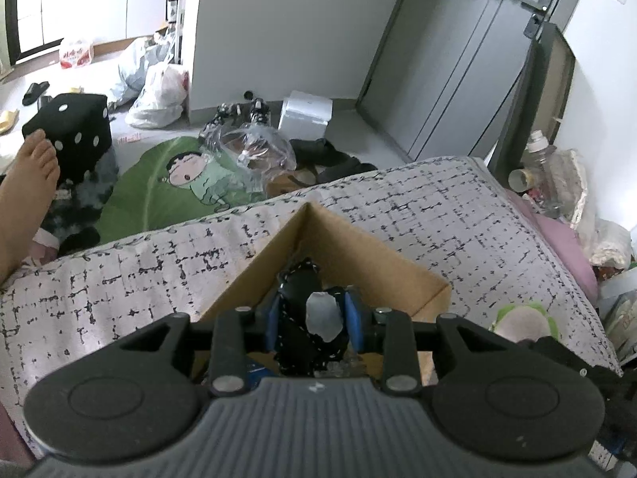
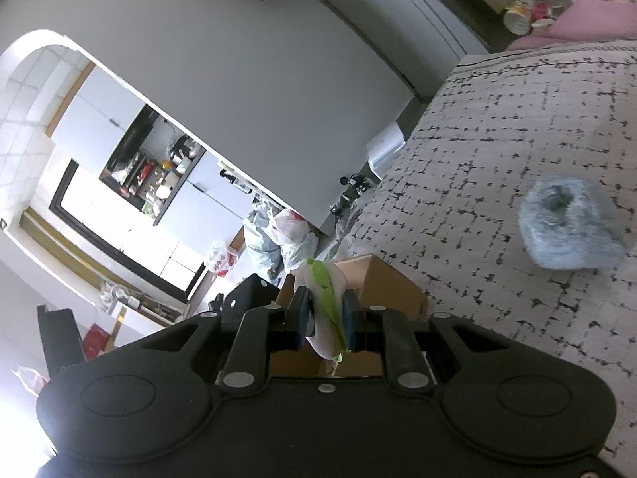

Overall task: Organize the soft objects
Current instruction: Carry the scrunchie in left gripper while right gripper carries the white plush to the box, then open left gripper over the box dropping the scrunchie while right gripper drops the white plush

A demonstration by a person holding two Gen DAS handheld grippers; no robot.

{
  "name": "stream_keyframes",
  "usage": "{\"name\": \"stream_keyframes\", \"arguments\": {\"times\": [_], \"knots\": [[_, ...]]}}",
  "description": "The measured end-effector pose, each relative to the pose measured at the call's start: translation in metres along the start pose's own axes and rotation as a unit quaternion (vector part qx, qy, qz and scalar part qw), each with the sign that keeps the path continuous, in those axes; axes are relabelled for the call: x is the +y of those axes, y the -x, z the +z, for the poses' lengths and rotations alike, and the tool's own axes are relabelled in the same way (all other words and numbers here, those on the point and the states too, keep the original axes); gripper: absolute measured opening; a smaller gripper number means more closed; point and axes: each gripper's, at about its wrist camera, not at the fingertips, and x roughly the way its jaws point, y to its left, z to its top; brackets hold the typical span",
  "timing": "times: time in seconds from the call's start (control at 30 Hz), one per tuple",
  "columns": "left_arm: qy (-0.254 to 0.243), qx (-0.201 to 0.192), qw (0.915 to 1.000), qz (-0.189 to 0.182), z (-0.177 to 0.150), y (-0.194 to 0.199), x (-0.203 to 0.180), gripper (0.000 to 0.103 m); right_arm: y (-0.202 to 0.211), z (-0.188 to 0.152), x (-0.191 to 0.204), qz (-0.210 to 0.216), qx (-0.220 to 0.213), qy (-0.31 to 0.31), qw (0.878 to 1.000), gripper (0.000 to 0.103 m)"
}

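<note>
The black soft toy [image 1: 306, 310] hangs clamped in the left gripper [image 1: 314, 318], right above the open cardboard box [image 1: 418, 275] on the bed [image 1: 119, 279]. It should sink lower before the jaws part, so it lands inside. The right gripper [image 2: 324, 314] pinches a green-and-white plush [image 2: 324, 302] just beside the box; a fluffy blue piece [image 2: 569, 227] waits on the bedspread.

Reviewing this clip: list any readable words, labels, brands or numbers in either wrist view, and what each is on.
None can be read.
Red print on the white plastic bag on the floor: too blurred.
Label on the spray bottle: too small.
The black dice cushion carries only white dots.
</note>
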Motion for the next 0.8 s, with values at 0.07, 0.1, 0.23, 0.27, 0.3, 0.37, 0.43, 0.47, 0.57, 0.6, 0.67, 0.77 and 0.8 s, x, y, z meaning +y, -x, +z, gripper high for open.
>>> {"name": "stream_keyframes", "arguments": {"times": [0.07,0.1,0.23,0.27,0.3,0.37,0.43,0.47,0.57,0.6,0.67,0.77,0.8], "knots": [[0.002,0.005,1.0000,0.001,-0.001,-0.006,0.004,0.032,-0.009,-0.002,0.004,-0.004,0.009,0.003,1.000,0.018],[0.003,0.008,1.0000,0.001,-0.002,-0.008,0.007,0.032,-0.013,-0.003,0.006,-0.005,0.014,0.005,1.000,0.018],[0.014,0.016,0.9998,-0.004,-0.005,-0.017,0.016,0.034,-0.030,-0.011,0.016,-0.016,0.027,0.020,0.999,0.018],[0.015,0.020,0.9997,-0.005,-0.006,-0.020,0.018,0.035,-0.035,-0.013,0.018,-0.019,0.028,0.021,0.999,0.018],[0.016,0.023,0.9996,-0.005,-0.006,-0.022,0.020,0.035,-0.039,-0.015,0.019,-0.021,0.027,0.021,0.999,0.018],[0.021,0.031,0.9993,-0.004,-0.006,-0.025,0.024,0.038,-0.046,-0.017,0.020,-0.029,0.024,0.020,0.999,0.018],[0.027,0.035,0.9990,-0.009,-0.005,-0.026,0.028,0.042,-0.053,-0.017,0.021,-0.037,0.018,0.021,0.999,0.018],[0.030,0.036,0.9989,-0.009,-0.004,-0.025,0.030,0.044,-0.055,-0.017,0.021,-0.040,0.017,0.019,0.999,0.018],[0.035,0.036,0.9986,-0.012,-0.002,-0.025,0.035,0.049,-0.060,-0.014,0.022,-0.046,0.012,0.009,0.999,0.024],[0.037,0.038,0.9984,-0.018,-0.001,-0.025,0.036,0.049,-0.059,-0.014,0.023,-0.048,0.007,0.008,0.999,0.025],[0.034,0.041,0.9984,-0.020,0.001,-0.025,0.035,0.053,-0.059,-0.012,0.023,-0.055,0.003,0.008,0.998,0.029],[0.024,0.043,0.9986,-0.021,0.002,-0.026,0.032,0.054,-0.057,-0.010,0.023,-0.064,0.001,0.004,0.998,0.029],[0.022,0.043,0.9986,-0.020,0.002,-0.025,0.032,0.055,-0.057,-0.010,0.022,-0.068,0.002,0.002,0.998,0.029]]}}
